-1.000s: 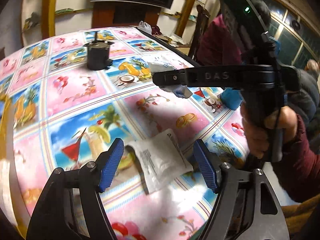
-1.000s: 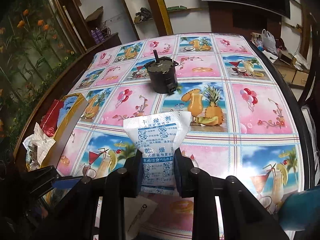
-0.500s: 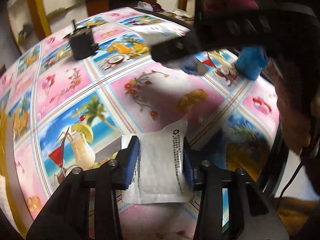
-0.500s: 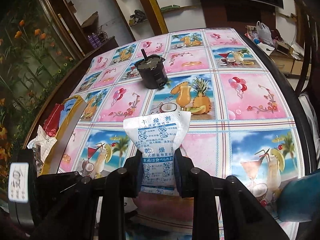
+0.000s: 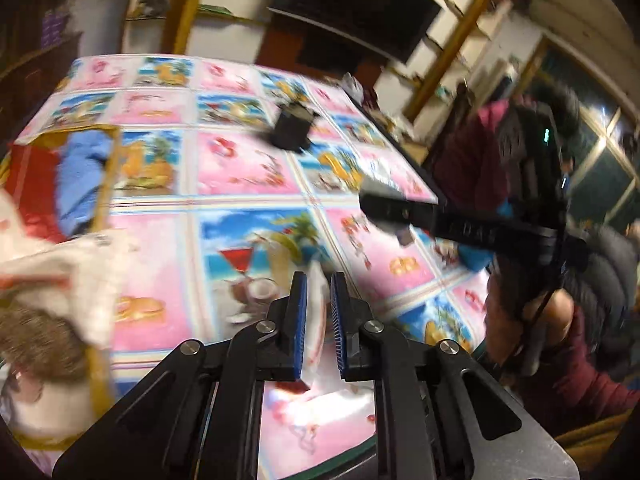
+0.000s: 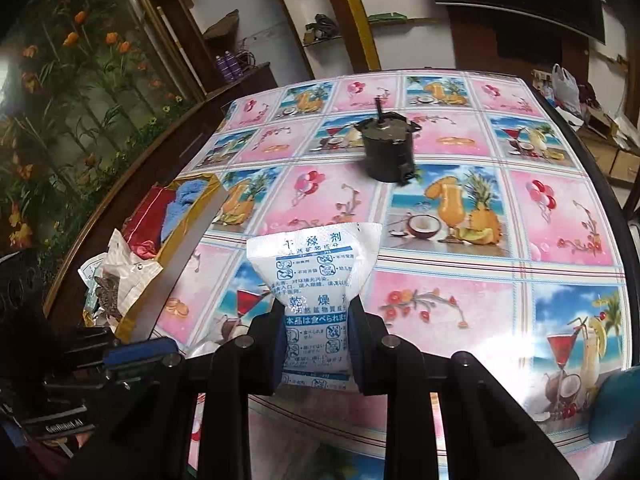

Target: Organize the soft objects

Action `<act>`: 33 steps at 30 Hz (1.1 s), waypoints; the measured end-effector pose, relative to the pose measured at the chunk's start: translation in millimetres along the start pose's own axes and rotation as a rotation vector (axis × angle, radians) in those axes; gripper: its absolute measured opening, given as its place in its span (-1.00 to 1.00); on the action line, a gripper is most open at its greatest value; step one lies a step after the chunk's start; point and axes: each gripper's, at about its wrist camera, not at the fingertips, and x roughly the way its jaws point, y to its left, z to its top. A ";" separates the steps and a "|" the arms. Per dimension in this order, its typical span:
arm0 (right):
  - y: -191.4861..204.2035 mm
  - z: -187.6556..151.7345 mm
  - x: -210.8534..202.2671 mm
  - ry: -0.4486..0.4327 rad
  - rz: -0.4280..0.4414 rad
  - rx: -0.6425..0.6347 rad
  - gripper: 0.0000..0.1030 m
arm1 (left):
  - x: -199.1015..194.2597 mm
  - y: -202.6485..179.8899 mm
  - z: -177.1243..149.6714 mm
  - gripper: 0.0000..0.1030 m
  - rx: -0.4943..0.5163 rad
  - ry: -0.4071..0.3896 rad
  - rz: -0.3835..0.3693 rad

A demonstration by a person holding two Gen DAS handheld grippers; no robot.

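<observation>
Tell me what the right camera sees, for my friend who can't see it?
The right gripper pinches a white packet with blue writing above a colourful table. A dark motor stands farther back, and a box of soft things sits at the left.

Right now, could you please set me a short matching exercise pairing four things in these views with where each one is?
Things:
1. desiccant packet
2. white pouch
3. dark motor
4. blue cloth

Places:
A. standing alone on the tablecloth, far side
B. inside the gold-edged box
C. clamped in the right gripper
D. pinched edge-on in the left gripper

Pairs: 1-C, 2-D, 3-A, 4-B
</observation>
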 end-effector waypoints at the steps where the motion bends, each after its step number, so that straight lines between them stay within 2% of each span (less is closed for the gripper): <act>1: 8.5 1.7 2.3 0.003 0.009 -0.016 -0.51 | -10.9 7.8 -0.1 -0.78 -0.026 -0.021 -0.001; 4: 29.4 6.1 9.3 0.006 0.037 -0.045 -0.51 | -37.2 24.4 -0.8 -0.78 -0.070 -0.082 0.012; 6: 40.9 8.3 14.5 0.015 0.056 -0.058 -0.51 | -44.0 28.7 -0.5 -0.78 -0.077 -0.087 0.033; 10: 54.8 8.6 23.0 0.031 0.058 -0.077 -0.51 | -15.5 16.9 -8.3 -0.77 -0.009 0.034 0.046; 12: 54.3 7.1 23.2 0.032 0.051 -0.073 -0.51 | 4.7 10.8 -14.1 -0.60 0.017 0.082 0.057; 14: 50.3 4.6 20.7 0.028 0.042 -0.069 -0.51 | 20.4 6.1 -17.8 -0.22 0.043 0.102 0.076; 15: 47.4 3.2 18.9 0.028 0.038 -0.062 -0.50 | 28.0 4.6 -19.1 -0.13 0.053 0.112 0.075; 16: 43.7 1.7 17.2 0.028 0.033 -0.056 -0.50 | 34.2 4.5 -19.0 -0.07 0.061 0.123 0.075; 21: 26.1 -3.5 11.2 0.024 0.023 -0.023 -0.50 | 65.4 6.3 -18.5 -0.05 0.103 0.179 0.157; 24: 19.5 -5.2 10.2 0.021 0.032 -0.013 -0.50 | 74.2 -0.9 -19.1 -0.01 0.200 0.167 0.298; 25: 18.3 -6.0 10.0 0.020 0.035 -0.012 -0.50 | 76.2 -2.7 -19.6 0.01 0.223 0.165 0.324; 27: 16.3 -7.3 10.1 0.021 0.042 -0.007 -0.50 | 82.1 -5.9 -22.6 0.25 0.256 0.178 0.322; 29: 14.6 -7.9 11.1 0.021 0.050 -0.002 -0.50 | 88.9 -13.2 -28.6 0.60 0.314 0.193 0.318; 31: 13.1 -8.5 12.6 0.022 0.052 0.002 -0.50 | 95.3 -22.8 -33.5 0.70 0.385 0.202 0.336; 33: 12.0 -9.3 14.7 0.026 0.057 0.008 -0.50 | 100.1 -19.7 -27.8 0.72 0.365 0.223 0.316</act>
